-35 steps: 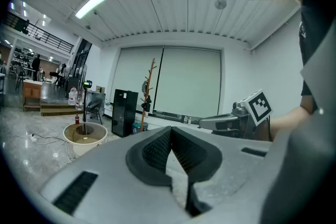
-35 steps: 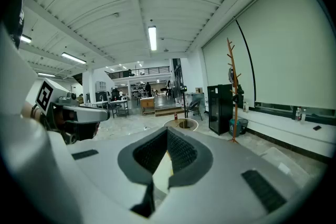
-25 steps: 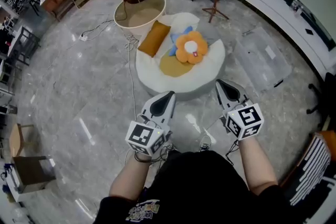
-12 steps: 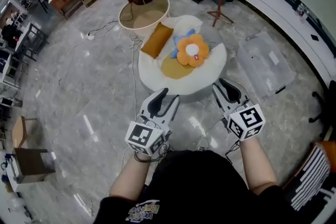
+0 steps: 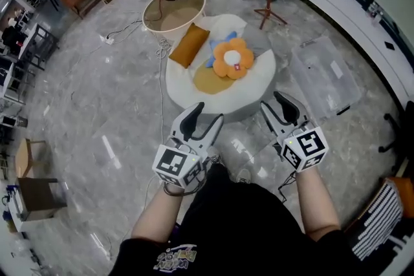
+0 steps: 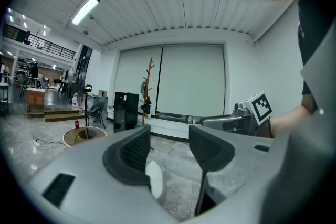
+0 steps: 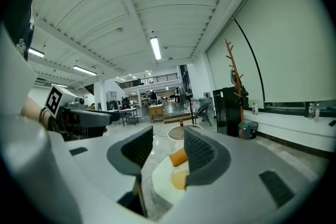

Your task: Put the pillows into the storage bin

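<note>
Head view: the pillows [image 5: 233,59] lie on a white cushion [image 5: 183,84] on the marble floor [image 5: 97,113], with the storage bin [image 5: 173,10] just beyond. Left gripper view: my left gripper [image 6: 169,140] has just been opening, its jaws apart and empty. Right gripper view: my right gripper [image 7: 168,147] likewise, pillows well ahead.

The person is wearing a black shirt [image 5: 246,223], printed at seven o'clock. The grey left gripper [image 5: 207,114] and right gripper [image 5: 273,102] are showing dark ribbed pads [image 6: 134,152] and black-and-white square markers [image 5: 305,148].

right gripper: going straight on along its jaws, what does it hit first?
Likely the near rim of the white floor cushion, then the yellow pillow lying on it; depth is unclear. The right gripper has just been opening its jaws, and nothing is held between them.
</note>
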